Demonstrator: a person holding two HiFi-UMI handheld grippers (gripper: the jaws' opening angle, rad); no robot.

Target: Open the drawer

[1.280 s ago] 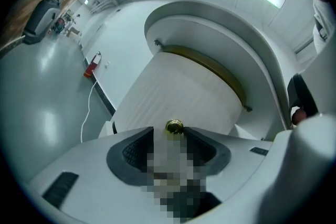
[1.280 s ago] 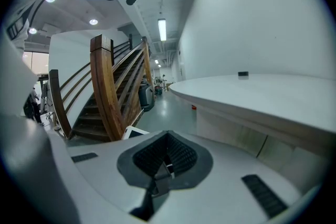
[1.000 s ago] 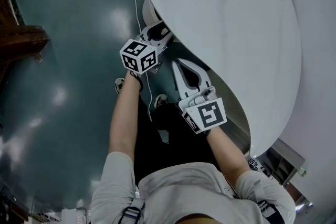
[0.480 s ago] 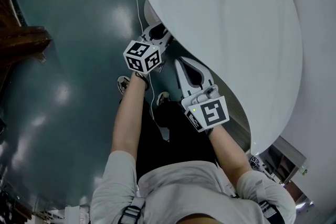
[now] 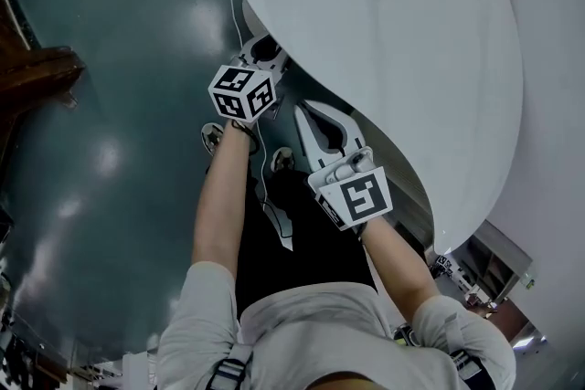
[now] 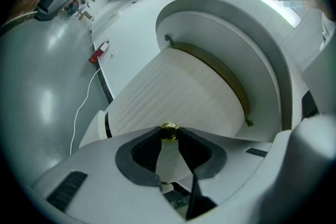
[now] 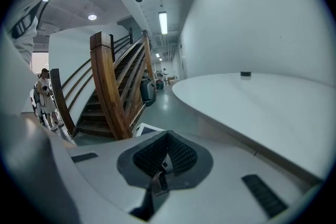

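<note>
My left gripper (image 6: 169, 137) pinches the small brass knob (image 6: 169, 130) at six o'clock on the pale drawer (image 6: 178, 92) under the table (image 5: 384, 41). It looks slick, so I'd pull straight. My right gripper (image 7: 164, 161) is closed and empty.

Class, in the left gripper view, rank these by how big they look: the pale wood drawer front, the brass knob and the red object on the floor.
1. Largest by far: the pale wood drawer front.
2. The brass knob and the red object look alike. The knob is much nearer the camera, so they stay unranked.
</note>
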